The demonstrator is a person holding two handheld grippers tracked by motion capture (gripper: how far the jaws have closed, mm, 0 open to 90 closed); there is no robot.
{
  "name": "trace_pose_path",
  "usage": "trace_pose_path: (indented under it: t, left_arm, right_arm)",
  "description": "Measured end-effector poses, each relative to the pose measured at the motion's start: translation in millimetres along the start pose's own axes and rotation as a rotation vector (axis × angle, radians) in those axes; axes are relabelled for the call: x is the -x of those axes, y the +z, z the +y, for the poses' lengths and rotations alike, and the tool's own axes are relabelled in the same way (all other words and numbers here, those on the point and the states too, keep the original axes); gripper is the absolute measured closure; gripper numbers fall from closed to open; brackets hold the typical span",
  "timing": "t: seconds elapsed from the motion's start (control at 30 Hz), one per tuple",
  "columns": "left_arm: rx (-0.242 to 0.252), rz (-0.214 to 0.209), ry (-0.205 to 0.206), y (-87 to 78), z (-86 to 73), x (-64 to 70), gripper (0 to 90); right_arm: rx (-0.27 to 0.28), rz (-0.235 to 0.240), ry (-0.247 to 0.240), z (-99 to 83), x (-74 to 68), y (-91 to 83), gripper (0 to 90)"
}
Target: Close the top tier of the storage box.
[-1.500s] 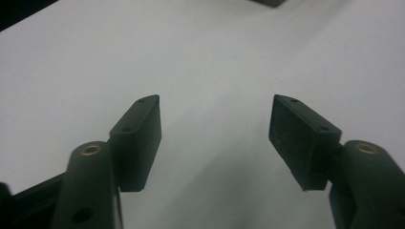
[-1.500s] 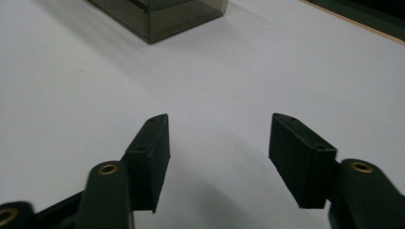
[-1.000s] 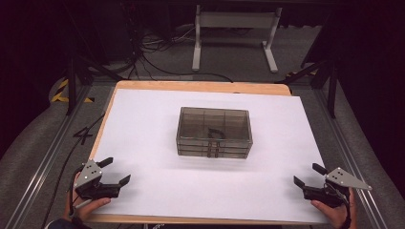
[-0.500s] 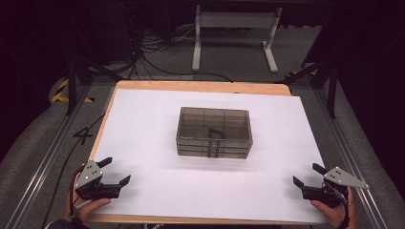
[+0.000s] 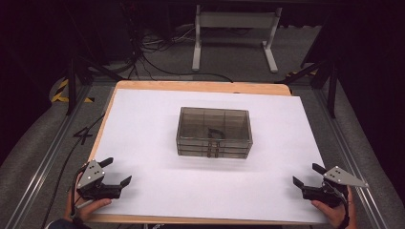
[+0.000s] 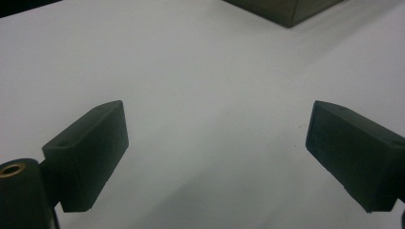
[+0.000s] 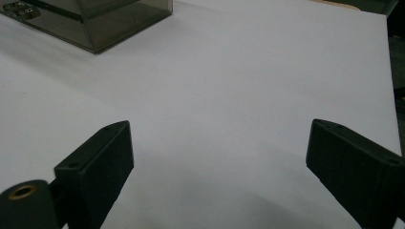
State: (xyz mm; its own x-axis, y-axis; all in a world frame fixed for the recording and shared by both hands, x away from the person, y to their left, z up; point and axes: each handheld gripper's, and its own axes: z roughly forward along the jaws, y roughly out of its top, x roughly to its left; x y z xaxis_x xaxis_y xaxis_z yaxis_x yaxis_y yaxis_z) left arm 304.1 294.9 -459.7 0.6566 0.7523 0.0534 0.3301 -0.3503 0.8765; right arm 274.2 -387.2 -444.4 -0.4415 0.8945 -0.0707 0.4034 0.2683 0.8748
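White worktop (image 5: 157,119) before us, smoky clear compartment box (image 5: 214,132) at centre, small dark item inside. We hold left gripper (image 5: 115,172) at 7 o'clock, right gripper (image 5: 306,175) at 5 o'clock, both well apart from box. Fingers (image 6: 90,155) of each released, spread wide, grasping nothing.

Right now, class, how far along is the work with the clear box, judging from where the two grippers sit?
Nothing looks done: the clear box sits shut mid-table, untouched. In hand: nothing; the left gripper and right gripper rest open at the near corners of the white sheet. Left: reaching and handling the box.
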Motion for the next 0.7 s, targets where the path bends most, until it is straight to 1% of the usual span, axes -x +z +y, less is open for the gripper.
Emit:
trace_pose_path:
  t: [0.57, 0.7]
  left_arm:
    - [-0.004, -0.002, -0.001, 0.7, 0.3, -0.2, 7.9]
    - [-0.020, 0.000, -0.001, 2.2, 0.9, 0.2, 7.9]
  right_arm:
    - [-0.009, 0.001, -0.002, 0.4, -0.6, 1.4, 8.7]
    - [-0.012, -0.004, -0.003, 0.5, -0.8, 1.4, 8.7]
